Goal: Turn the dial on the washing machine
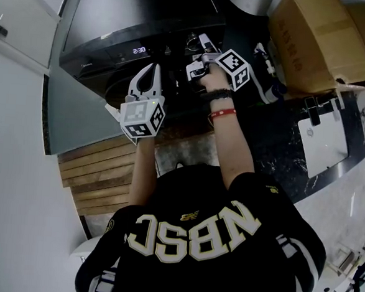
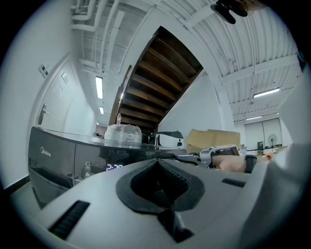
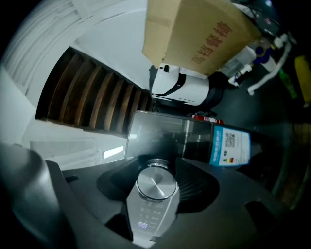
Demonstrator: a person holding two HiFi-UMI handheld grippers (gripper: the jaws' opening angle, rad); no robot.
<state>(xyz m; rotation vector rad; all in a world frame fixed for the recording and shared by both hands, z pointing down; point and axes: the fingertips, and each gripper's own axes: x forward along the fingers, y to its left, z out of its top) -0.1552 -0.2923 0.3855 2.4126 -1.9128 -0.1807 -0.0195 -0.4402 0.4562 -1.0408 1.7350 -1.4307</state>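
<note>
The black washing machine (image 1: 129, 20) stands ahead, its display (image 1: 139, 49) lit. In the right gripper view the round silver dial (image 3: 156, 186) sits on the control panel (image 3: 146, 216), and my right gripper (image 3: 156, 189) is shut on it, a dark pad against each side. The head view shows that right gripper (image 1: 198, 55) pressed up to the machine's front, with the dial itself hidden behind it. My left gripper (image 1: 153, 71) hangs in the air short of the machine, to the left, shut with nothing between its jaws. The machine's front (image 2: 58, 155) fills the lower left of the left gripper view.
Cardboard boxes (image 1: 318, 39) stand right of the machine, with a white appliance (image 3: 182, 87) beside them. A blue-and-white label (image 3: 229, 145) is stuck on the machine's top. A plastic-wrapped bundle (image 2: 124, 132) lies on the machine. Wooden boards (image 1: 100, 168) are below left, and a white door (image 1: 16, 31) is at far left.
</note>
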